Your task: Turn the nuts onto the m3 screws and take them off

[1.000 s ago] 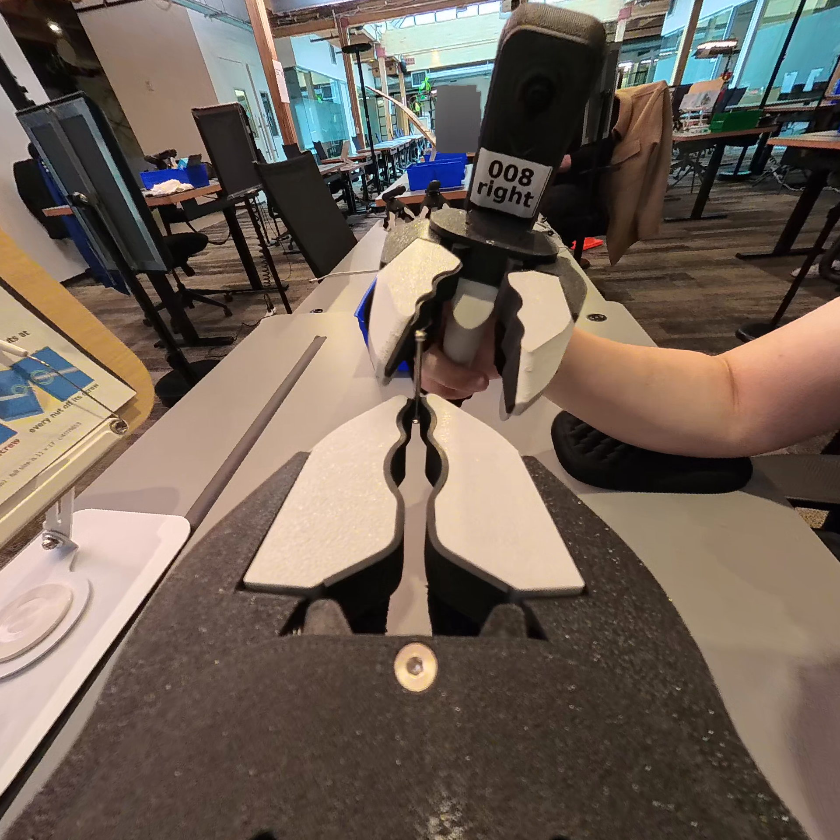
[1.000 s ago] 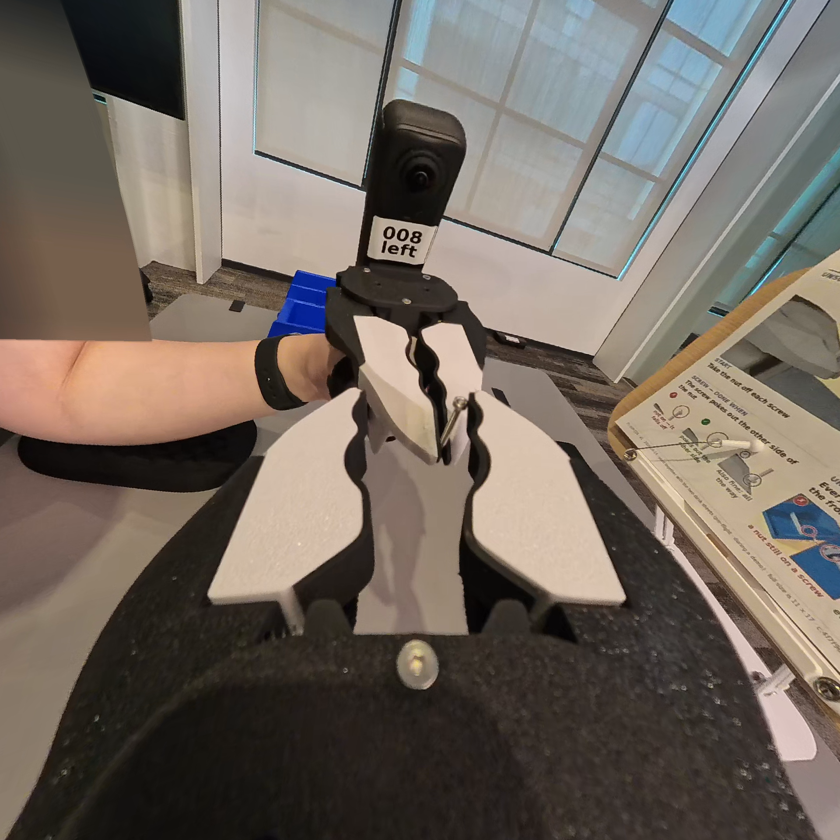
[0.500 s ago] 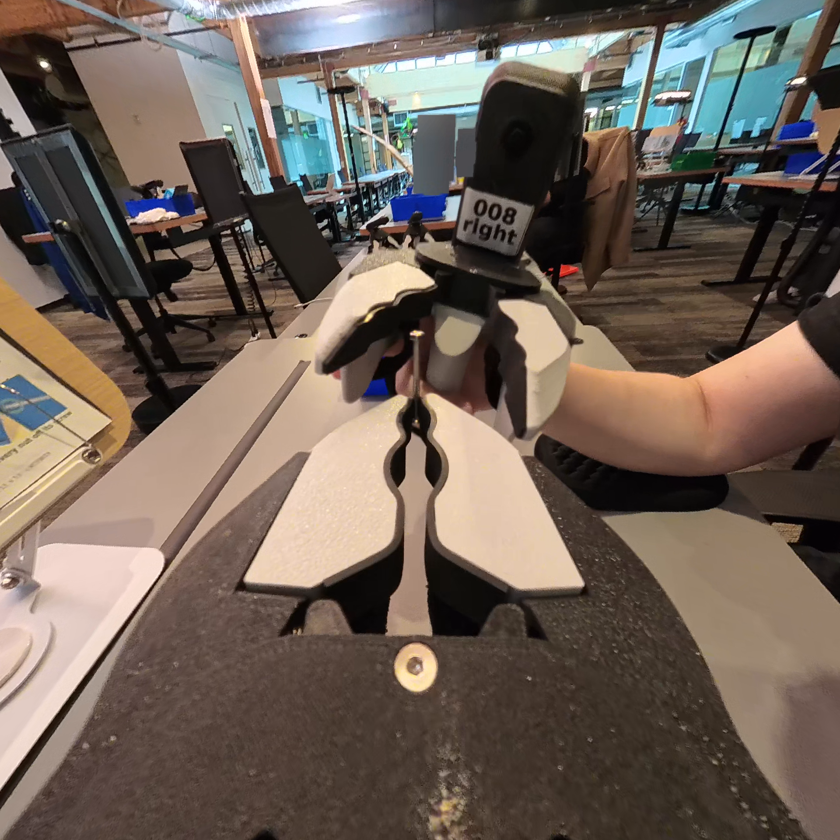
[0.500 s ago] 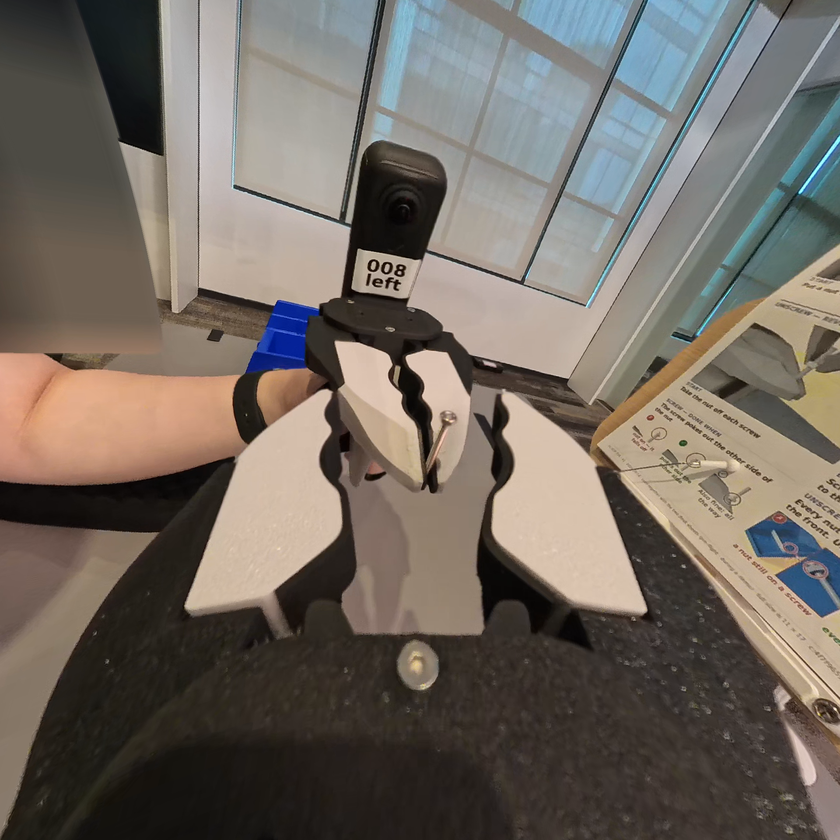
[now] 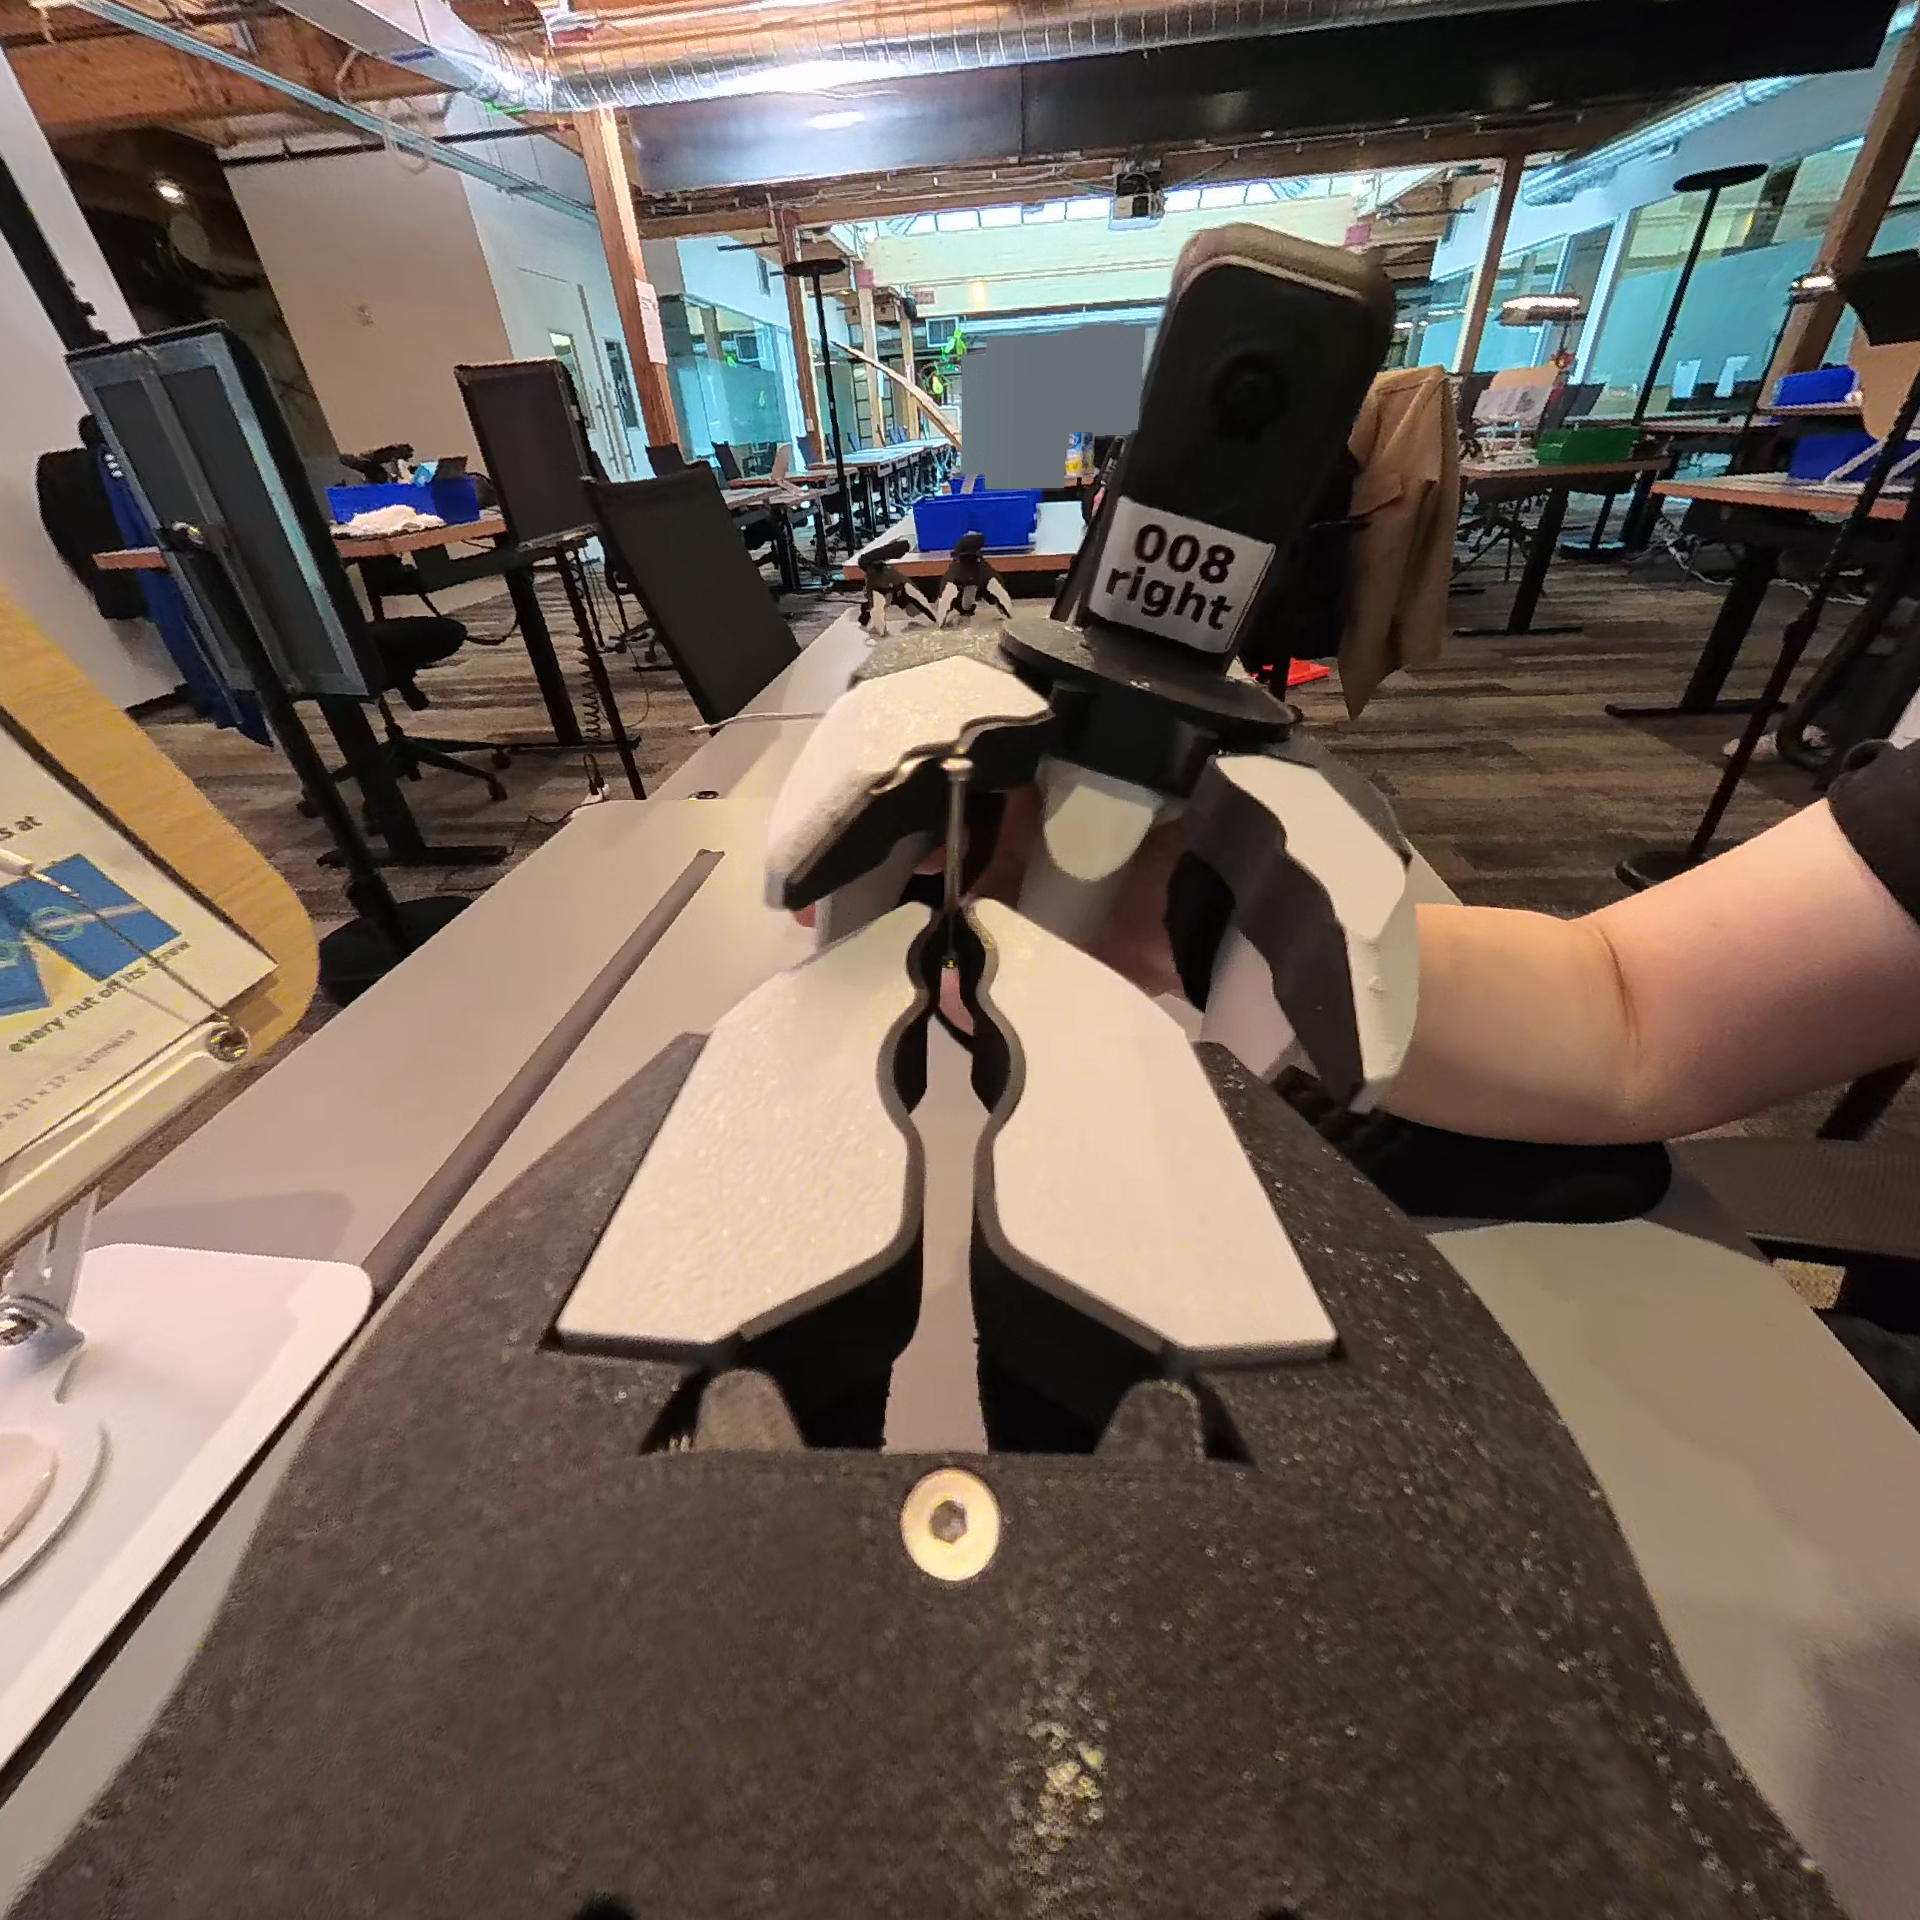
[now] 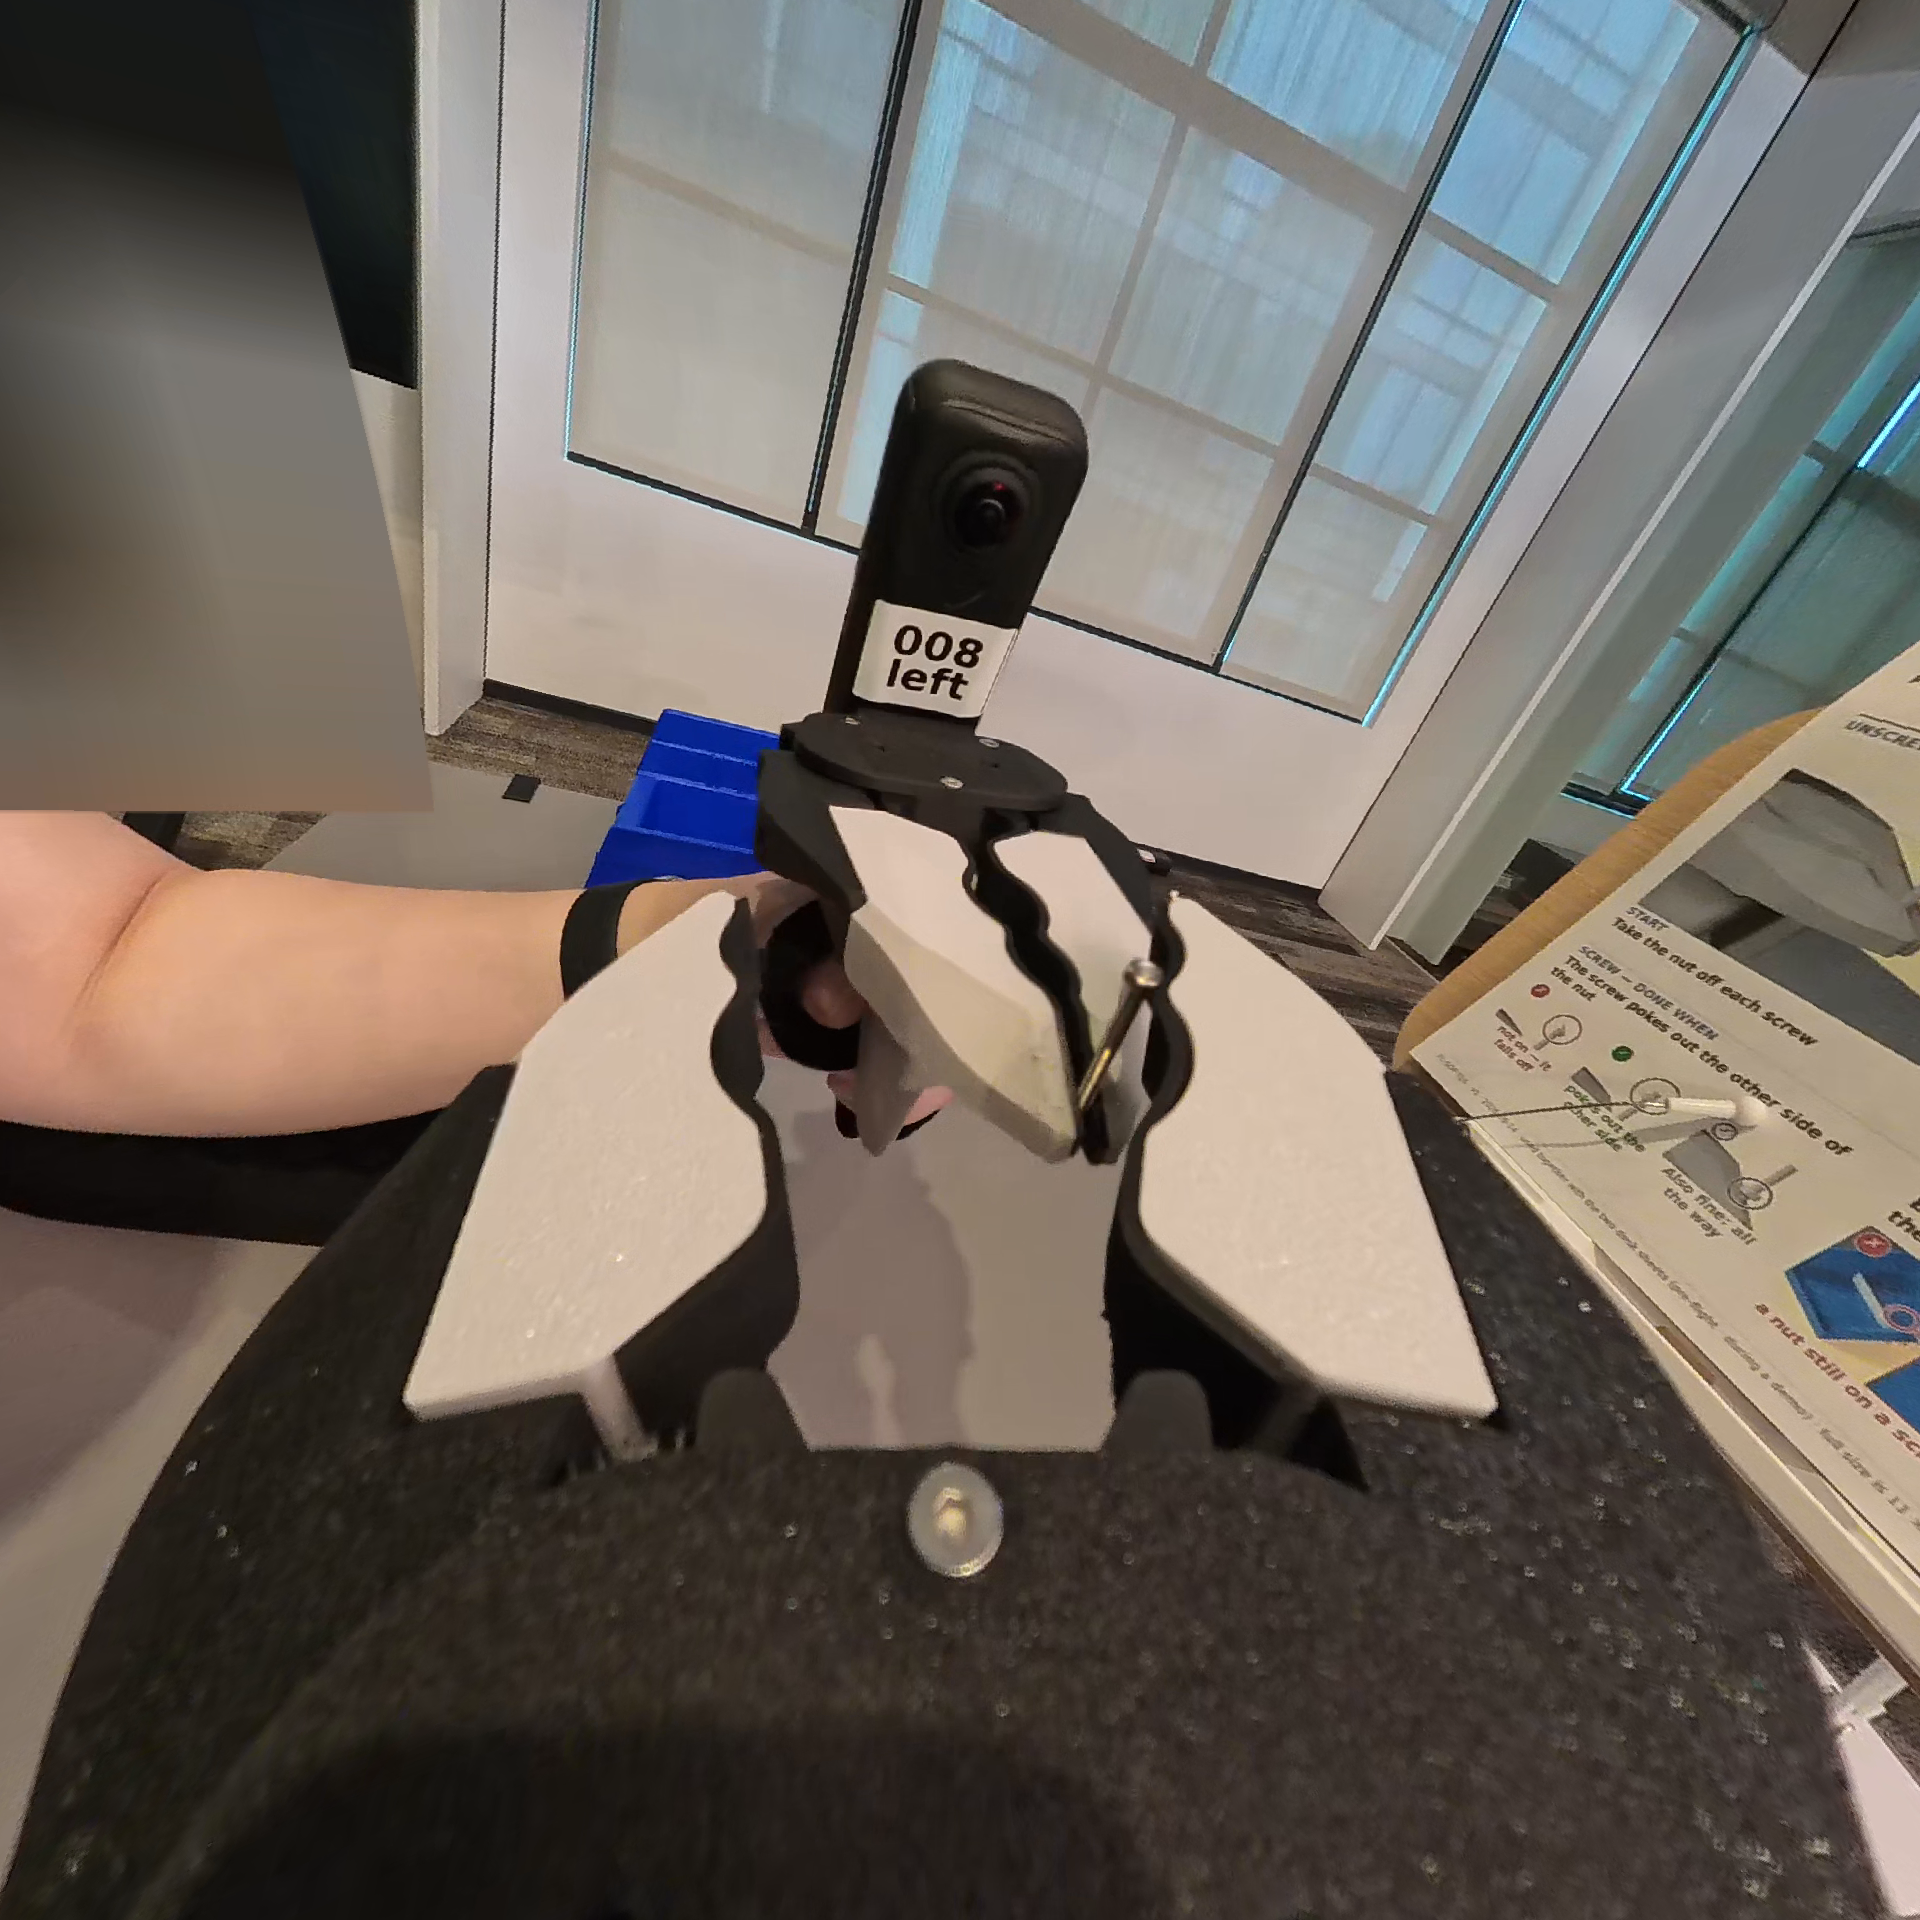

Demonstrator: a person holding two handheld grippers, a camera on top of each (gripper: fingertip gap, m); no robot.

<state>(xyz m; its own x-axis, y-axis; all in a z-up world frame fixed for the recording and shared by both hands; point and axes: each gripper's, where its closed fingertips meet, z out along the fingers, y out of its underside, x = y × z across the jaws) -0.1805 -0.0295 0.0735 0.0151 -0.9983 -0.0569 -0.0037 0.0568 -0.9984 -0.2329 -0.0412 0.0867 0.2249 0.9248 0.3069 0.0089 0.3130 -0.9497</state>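
My left gripper (image 5: 948,920) is shut on a thin metal screw (image 5: 953,831), which stands up from its fingertips with the head on top. The right wrist view shows the same screw (image 6: 1110,1029) pinched at the left gripper's tips and leaning right. My right gripper (image 6: 951,925) is open wide, and its two fingers straddle the left gripper's fingertips and the screw. The screw head lies close to the inner edge of its right finger (image 6: 1278,1122); I cannot tell if they touch. In the left wrist view the right gripper (image 5: 1091,862) faces me, open, held by a hand.
An instruction board on a wooden stand (image 6: 1714,1091) is at the right, and also shows in the left wrist view (image 5: 94,935) on a white base (image 5: 156,1382). A blue bin (image 6: 696,821) sits behind. A black arm pad (image 5: 1507,1174) lies on the grey table (image 5: 468,1039). Across from one pair of fingers to the other is roughly 4 cm.
My right gripper's jaws have opened wider around the left gripper's tips. The screw stays pinched in the left gripper. Both grippers have shifted a little, the screw now nearer the right finger.
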